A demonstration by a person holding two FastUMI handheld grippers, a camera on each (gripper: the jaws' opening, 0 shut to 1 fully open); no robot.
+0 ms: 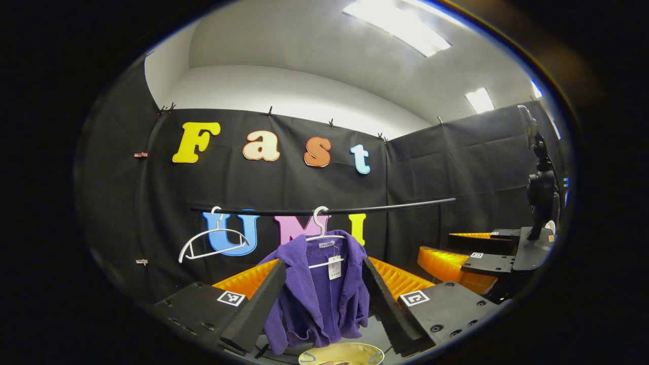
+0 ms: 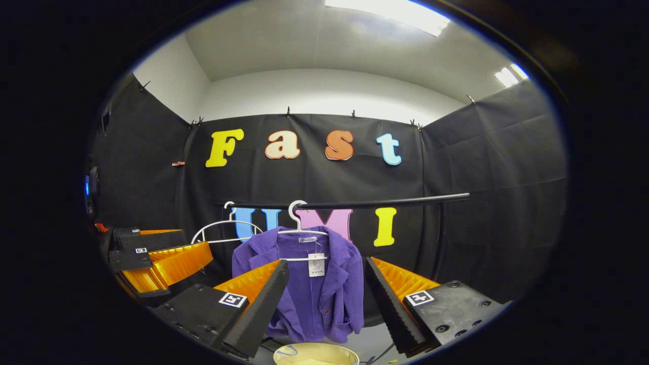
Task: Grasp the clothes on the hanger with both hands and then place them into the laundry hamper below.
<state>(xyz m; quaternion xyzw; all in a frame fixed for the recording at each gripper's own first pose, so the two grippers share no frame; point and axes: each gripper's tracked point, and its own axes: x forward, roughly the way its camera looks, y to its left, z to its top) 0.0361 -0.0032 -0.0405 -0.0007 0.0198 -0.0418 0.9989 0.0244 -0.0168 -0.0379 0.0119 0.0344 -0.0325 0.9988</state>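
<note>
A purple corduroy jacket (image 1: 319, 294) (image 2: 309, 289) hangs on a white hanger (image 1: 320, 230) (image 2: 299, 223) from a black rail (image 1: 324, 209) (image 2: 350, 204). A price tag dangles at its collar. Below it shows the pale rim of the laundry hamper (image 1: 342, 352) (image 2: 315, 353). My left gripper (image 1: 322, 284) is open, its fingers spread either side of the jacket and short of it. My right gripper (image 2: 325, 281) is open too, framing the jacket from a distance. In the left gripper view the right gripper (image 1: 471, 258) shows at the right; in the right gripper view the left gripper (image 2: 157, 258) shows at the left.
An empty white hanger (image 1: 213, 243) (image 2: 225, 230) hangs on the rail left of the jacket. A camera on a stand (image 1: 540, 187) rises at the right of the left gripper view. Black cloth walls close the booth behind and at both sides.
</note>
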